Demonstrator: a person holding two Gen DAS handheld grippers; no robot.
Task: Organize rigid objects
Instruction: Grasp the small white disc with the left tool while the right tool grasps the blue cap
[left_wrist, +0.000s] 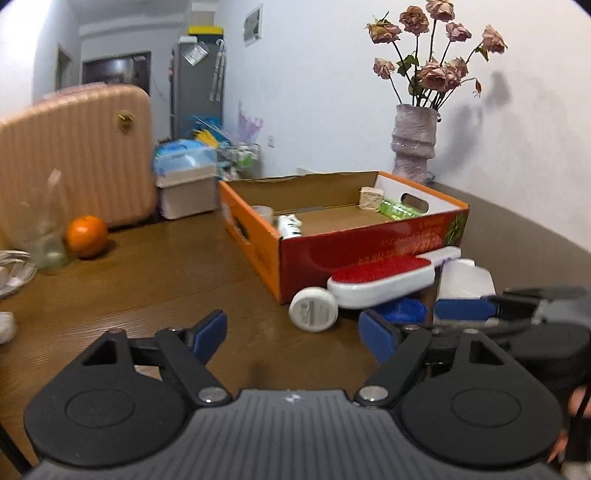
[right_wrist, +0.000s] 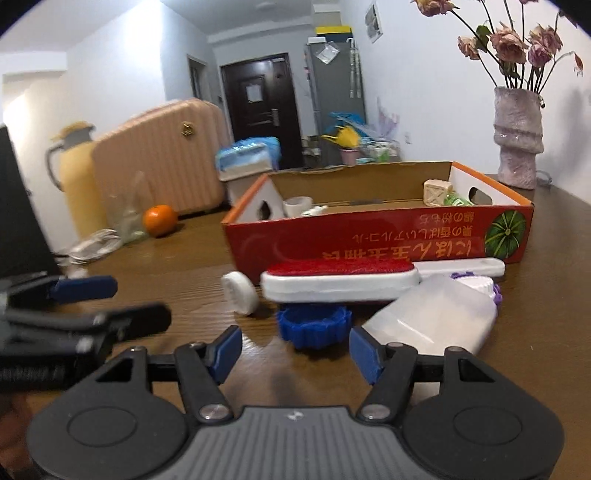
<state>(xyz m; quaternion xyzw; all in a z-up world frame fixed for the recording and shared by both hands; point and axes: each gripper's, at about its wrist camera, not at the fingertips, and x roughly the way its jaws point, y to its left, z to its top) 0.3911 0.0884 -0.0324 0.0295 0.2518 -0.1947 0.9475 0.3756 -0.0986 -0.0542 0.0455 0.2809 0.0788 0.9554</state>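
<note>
Both tools are facing a small heap of loose things lying on the table (right_wrist: 166, 280) just in front of the red cardboard box (right_wrist: 369, 240). The left tool (left_wrist: 291, 332) is standing with its jaws well apart and nothing between them, a white round jar (left_wrist: 313, 309) lying just ahead of its tips. The right tool (right_wrist: 295, 350) is likewise empty, its jaws moderately apart, and is pointing at a blue ribbed cap (right_wrist: 314, 326). A red-faced lint brush (right_wrist: 340, 278) is resting across the top of the cap, and a white plastic bottle (right_wrist: 432, 321) is lying just beside it. The box is already holding a few small items. Judged step: the approach to a pick. The next move is calling for each tool to straddle one piece, close, lift and carry it over the box wall; the overlapping brush is likely to shift.
</note>
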